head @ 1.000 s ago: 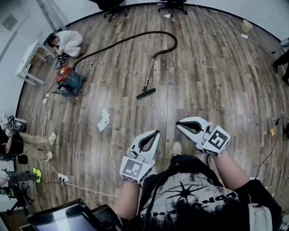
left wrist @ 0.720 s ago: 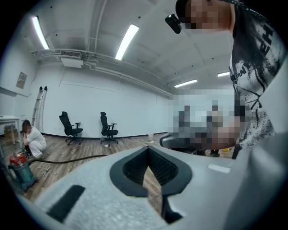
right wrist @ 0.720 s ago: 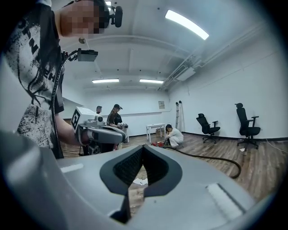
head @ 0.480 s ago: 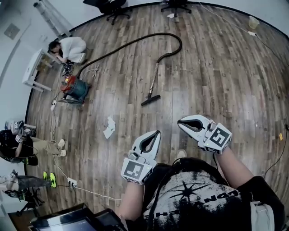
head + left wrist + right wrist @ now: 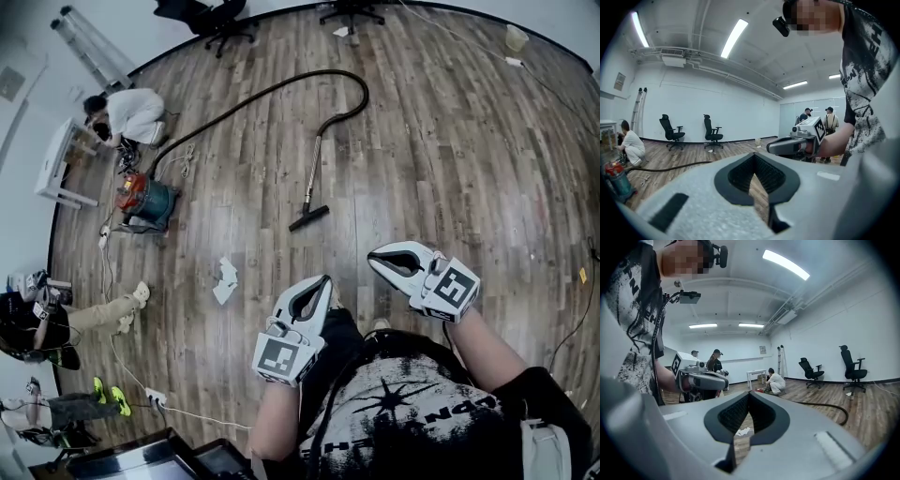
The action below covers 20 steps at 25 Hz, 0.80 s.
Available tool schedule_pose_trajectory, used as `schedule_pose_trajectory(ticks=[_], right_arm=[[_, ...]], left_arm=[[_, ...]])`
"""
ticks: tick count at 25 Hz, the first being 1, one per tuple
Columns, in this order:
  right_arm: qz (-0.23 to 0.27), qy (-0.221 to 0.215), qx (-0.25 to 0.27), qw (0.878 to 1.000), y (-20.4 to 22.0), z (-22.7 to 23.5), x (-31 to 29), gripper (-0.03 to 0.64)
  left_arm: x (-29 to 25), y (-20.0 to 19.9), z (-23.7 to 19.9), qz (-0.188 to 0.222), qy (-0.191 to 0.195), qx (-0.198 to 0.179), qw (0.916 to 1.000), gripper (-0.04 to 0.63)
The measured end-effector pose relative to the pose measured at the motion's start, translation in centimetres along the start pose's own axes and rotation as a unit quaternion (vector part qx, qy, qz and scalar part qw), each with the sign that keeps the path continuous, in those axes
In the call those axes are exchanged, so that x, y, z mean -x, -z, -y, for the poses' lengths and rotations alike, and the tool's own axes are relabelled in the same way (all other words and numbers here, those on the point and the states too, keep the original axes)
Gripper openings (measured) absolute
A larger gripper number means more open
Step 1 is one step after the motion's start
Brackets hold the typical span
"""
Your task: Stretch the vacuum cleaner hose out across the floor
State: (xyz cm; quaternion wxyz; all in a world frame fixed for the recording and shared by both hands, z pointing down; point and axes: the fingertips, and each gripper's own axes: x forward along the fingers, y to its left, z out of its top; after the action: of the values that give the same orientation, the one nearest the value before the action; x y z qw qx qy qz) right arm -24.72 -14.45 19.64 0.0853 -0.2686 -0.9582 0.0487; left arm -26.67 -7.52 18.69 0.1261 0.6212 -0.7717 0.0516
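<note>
The vacuum cleaner's canister point(image 5: 145, 202) is seen standing on the wooden floor point(image 5: 450, 159). From it the black hose point(image 5: 272, 87) is laid away in a long line and is bent into a hook at its far end. There it is joined to the metal wand point(image 5: 313, 173). The wand is pointed back toward the camera and ends in the floor nozzle point(image 5: 307, 217), which lies well to the right of the canister. The hose is thus seen curved rather than drawn straight. A crumpled paper point(image 5: 225, 279) lies near the canister, on its nearer right side. Just behind the canister a crouching person point(image 5: 131, 112) is seen, and a white table point(image 5: 58, 167) stands at the canister's left. Both claws are held up in the air, well apart from the canister and close to the camera. The left claw point(image 5: 324, 279) is clenched with nothing between its jaws, and the right claw point(image 5: 372, 259) is likewise clenched on nothing. The hose is touched by neither.
</note>
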Motion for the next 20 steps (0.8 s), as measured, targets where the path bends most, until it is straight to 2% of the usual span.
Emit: schedule_pose_trajectory(ticks=[5,9,13,16,20], right_arm=[[-0.011,0.024,0.009,1.000,-1.3,3.3,-4.5,0.007],[-0.008,0.050,0.022,0.998,-3.6,6.2,-9.1,0.007],[-0.004,0.060,0.025,0.998,-4.8,8.4,-13.9,0.007],[-0.014,0.064,0.021,0.998,-4.5,8.9,-17.0,0.008],[-0.029,0.073,0.017,0.997,-4.2,9.9,-20.2,0.008]], left_arm=[[-1.8,-1.1,-5.4,0.025,0.028,-0.001,0.9993,0.002],[-2.8,-3.1,-11.0,0.035,0.049,-0.020,0.9980,0.002],[-3.8,-4.8,-16.4,0.066,0.058,-0.032,0.9956,0.002],[-3.7,-3.5,-19.8,0.041,0.069,-0.028,0.9964,0.000],[-3.9,-3.3,-23.2,0.052,0.078,-0.016,0.9955,0.002]])
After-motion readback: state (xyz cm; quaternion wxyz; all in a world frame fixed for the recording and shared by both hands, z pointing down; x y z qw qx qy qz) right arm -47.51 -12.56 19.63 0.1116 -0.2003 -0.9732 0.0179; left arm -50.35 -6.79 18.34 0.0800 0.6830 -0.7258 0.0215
